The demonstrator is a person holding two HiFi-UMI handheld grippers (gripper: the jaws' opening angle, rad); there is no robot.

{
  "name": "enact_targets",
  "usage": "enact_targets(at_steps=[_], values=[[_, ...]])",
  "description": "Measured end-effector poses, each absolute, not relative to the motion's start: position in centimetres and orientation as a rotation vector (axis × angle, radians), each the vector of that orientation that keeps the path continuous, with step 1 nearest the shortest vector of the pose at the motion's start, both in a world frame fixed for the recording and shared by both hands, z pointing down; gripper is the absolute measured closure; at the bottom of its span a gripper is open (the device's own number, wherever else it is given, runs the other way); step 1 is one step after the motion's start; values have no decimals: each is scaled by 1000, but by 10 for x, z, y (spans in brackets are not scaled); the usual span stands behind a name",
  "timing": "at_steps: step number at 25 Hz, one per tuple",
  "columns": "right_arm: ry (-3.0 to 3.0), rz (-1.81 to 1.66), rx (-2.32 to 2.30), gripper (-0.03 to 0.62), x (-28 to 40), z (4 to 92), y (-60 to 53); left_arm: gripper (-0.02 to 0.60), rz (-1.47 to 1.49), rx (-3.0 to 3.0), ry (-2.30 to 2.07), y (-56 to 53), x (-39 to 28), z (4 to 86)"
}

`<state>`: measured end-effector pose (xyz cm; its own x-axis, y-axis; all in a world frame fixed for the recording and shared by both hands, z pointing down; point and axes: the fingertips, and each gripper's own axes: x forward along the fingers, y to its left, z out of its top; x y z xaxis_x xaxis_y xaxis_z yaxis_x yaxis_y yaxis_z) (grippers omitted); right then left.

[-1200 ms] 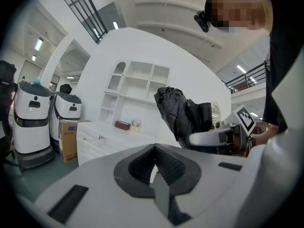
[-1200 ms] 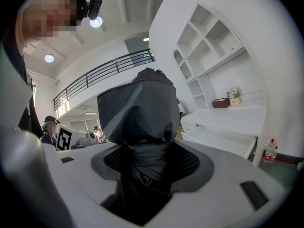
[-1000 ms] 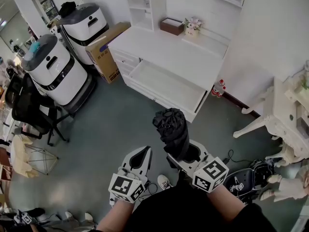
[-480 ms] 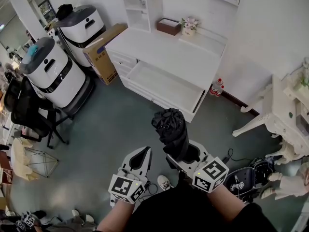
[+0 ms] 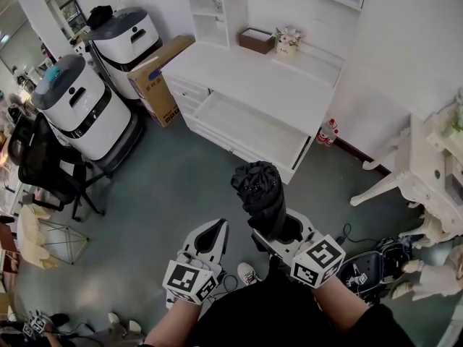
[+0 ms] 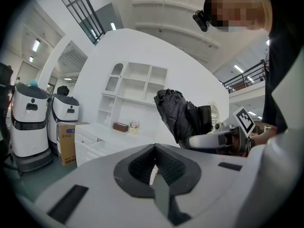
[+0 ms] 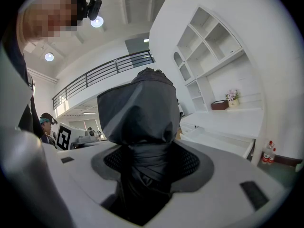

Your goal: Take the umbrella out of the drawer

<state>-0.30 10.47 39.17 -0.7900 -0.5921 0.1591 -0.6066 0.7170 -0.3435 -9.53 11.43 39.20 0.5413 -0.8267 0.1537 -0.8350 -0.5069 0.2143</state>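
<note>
The left gripper (image 5: 211, 231) and right gripper (image 5: 278, 231) are white, with black bumpy pads (image 6: 142, 166) inside. Each has a cube (image 5: 189, 280) with black-and-white squares. The person wears black clothes (image 5: 268, 318).

A grey-green floor (image 5: 181, 186) spreads ahead of the left gripper (image 5: 215, 228) and the right gripper (image 5: 277, 230). Beyond both, a white desk (image 5: 246, 67) stands against a white wall (image 5: 405, 42). Its tabletop carries a brown box (image 5: 257, 39) and a small pot of flowers (image 5: 288, 39), with open white shelves (image 5: 206, 9) above. Far left of the left gripper are a cardboard box (image 5: 155, 78), two bulky white-and-grey machines (image 5: 76, 107) and a black chair (image 5: 40, 165). Right of the right gripper stands an ornate white table (image 5: 427, 168) with curved legs, and red-capped bottles (image 5: 327, 131) sit by the wall. Overhead, a round ceiling light (image 7: 97, 22) glows above a railed balcony (image 7: 109, 70).
</note>
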Motion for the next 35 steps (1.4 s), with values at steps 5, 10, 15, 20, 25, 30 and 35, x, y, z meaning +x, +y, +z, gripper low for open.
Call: enact_targets(at_steps=[5, 10, 15, 20, 25, 30, 35], values=[[-2878, 599, 1001, 344, -8, 393, 105, 584, 47, 2519, -1384, 114, -99, 394], [-2876, 619, 1003, 344, -12, 395, 104, 584, 52, 2514, -1381, 113, -103, 396], [-2878, 626, 994, 344, -16, 395, 103, 584, 53, 2508, -1380, 112, -106, 398], [-2880, 622, 983, 344, -18, 395, 101, 584, 53, 2504, -1385, 110, -107, 398], [-2882, 625, 981, 344, -19, 394, 100, 584, 53, 2498, -1386, 111, -108, 399], [-2880, 623, 982, 344, -18, 394, 99, 584, 50, 2496, -1390, 111, -107, 400], [-2881, 616, 988, 344, -16, 393, 101, 584, 50, 2498, -1383, 113, -104, 400]])
